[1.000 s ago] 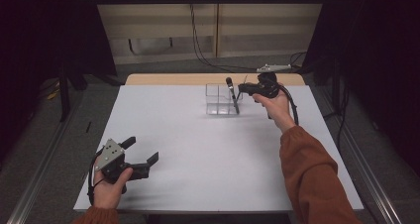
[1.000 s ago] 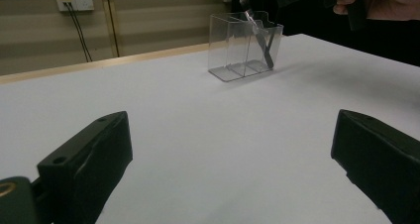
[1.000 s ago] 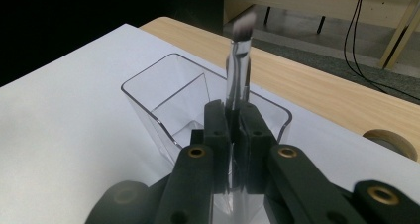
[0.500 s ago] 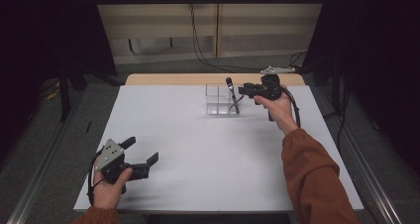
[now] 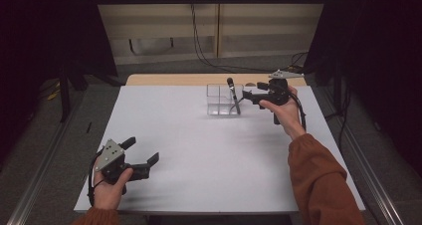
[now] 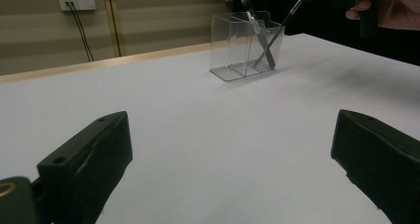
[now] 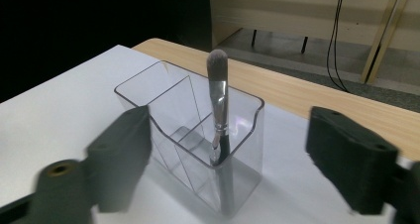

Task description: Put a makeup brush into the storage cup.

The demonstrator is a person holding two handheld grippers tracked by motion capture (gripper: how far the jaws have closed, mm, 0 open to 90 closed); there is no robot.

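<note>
Over the white table (image 5: 199,150), the right gripper (image 5: 250,96), just opening, empty, faces the brush (image 7: 218,102).

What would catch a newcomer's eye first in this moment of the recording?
First, the clear divided holder near the far edge of the white table, with a makeup brush standing bristles-up in its right-hand compartment. Just right of it, the right gripper hangs with its jaws just opened and nothing between them. The left gripper rests open at the table's near left corner.
</note>
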